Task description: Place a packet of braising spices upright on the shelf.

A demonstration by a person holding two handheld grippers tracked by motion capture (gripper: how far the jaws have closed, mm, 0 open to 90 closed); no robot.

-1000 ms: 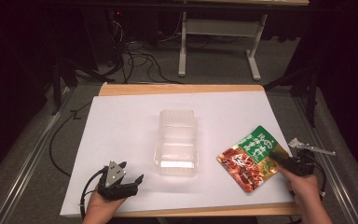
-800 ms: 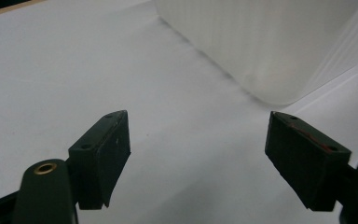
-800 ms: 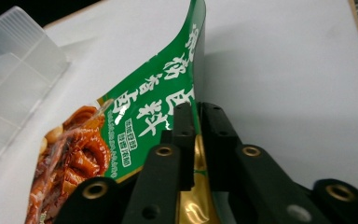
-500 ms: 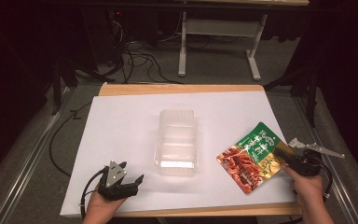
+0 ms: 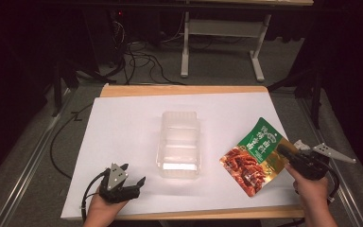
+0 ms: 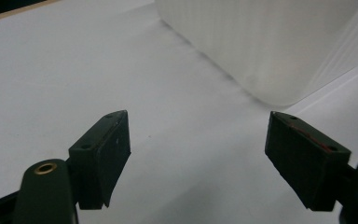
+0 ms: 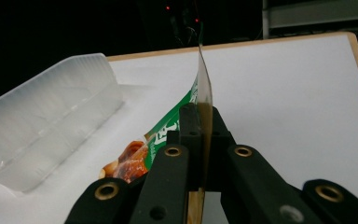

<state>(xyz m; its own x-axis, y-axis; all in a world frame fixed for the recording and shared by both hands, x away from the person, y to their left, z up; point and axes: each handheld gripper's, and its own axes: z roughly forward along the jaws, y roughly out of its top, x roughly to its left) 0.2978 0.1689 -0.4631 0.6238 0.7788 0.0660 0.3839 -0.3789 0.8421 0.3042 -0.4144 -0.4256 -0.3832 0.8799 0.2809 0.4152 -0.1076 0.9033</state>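
Right gripper view, right gripper [image 7: 200,135] jaws clamped on snack packet [image 7: 177,121], left gripper [image 6: 198,158] jaws wide, empty

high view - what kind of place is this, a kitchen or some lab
Probably a lab or recording setup, not a kitchen: a white-covered table in a dark room, loose cables on the floor, a metal desk frame behind.

Looks like a lab or recording studio: dark surroundings, white-covered table [image 5: 123,123] under the claws, cables [image 5: 137,52] on grey carpet beyond, metal desk frame [image 5: 222,38] farther back.
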